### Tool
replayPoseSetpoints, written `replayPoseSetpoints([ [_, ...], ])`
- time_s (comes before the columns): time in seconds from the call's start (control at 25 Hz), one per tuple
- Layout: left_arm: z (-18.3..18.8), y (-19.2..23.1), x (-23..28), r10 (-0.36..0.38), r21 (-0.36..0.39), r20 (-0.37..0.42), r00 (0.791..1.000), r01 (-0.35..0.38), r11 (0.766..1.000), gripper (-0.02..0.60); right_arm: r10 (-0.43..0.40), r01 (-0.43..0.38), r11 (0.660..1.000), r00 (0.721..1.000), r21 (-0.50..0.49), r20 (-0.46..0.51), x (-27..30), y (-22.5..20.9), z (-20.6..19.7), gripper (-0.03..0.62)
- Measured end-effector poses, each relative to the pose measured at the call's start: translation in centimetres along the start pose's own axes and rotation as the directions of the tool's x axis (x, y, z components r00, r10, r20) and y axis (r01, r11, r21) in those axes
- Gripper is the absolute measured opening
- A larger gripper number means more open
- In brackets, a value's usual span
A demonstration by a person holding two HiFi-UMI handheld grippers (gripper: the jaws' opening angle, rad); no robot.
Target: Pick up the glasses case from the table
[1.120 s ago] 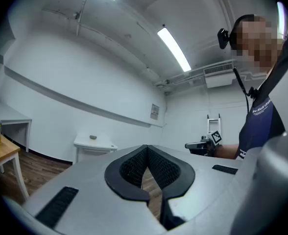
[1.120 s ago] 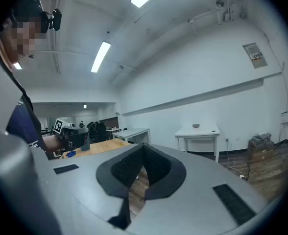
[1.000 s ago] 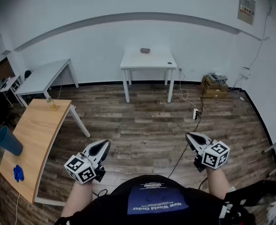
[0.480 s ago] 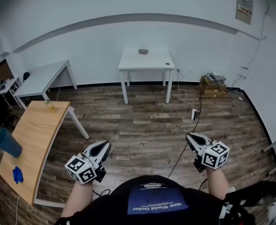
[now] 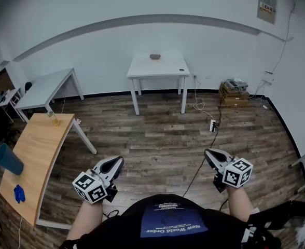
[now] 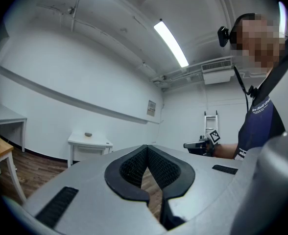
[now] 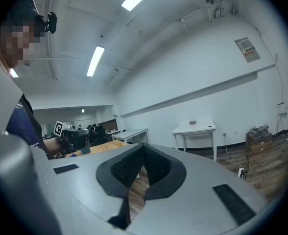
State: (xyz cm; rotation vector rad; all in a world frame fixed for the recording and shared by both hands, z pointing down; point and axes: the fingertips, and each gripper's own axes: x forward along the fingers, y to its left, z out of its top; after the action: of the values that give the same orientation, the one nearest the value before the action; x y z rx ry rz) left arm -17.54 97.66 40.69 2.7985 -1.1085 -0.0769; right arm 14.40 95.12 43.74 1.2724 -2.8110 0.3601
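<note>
Leftward-shifted glasses case (image 5: 155,56), probably, lies far beyond closed left gripper (image 5: 116,161) and right gripper (image 5: 209,153).

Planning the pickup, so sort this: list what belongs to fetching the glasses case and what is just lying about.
Job: glasses case, white table under it, left gripper and right gripper, jaws shut, empty.
Lying about: blue cup, bottle, wooden table, power strip.

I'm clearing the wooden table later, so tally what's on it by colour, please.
Blue: 2 (cup, small crumpled item)
Yellowish: 1 (bottle)
Total: 3 on the wooden table
</note>
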Motion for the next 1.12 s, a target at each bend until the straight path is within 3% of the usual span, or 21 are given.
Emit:
replayPoseSetpoints([
  [0.76,-3.7,-10.4,9.3,0.014,-0.023,-0.087,0.996,-0.016,1.000,0.002,0.090,-0.087,0.993,0.995,0.082,-0.034,-7.5,-9.6,-3.1,0.000],
  [0.92,-3.7,-9.7,10.4,0.010,-0.017,-0.098,0.995,-0.012,1.000,0.002,0.099,-0.095,0.990,0.994,0.102,-0.038,-6.4,-10.8,-3.6,0.000],
  [1.12,-4.0,-4.8,9.4,0.005,-0.037,-0.071,0.997,-0.008,0.999,0.002,0.101,-0.097,0.992,0.994,0.084,-0.050,-1.7,-9.6,-3.4,0.000],
])
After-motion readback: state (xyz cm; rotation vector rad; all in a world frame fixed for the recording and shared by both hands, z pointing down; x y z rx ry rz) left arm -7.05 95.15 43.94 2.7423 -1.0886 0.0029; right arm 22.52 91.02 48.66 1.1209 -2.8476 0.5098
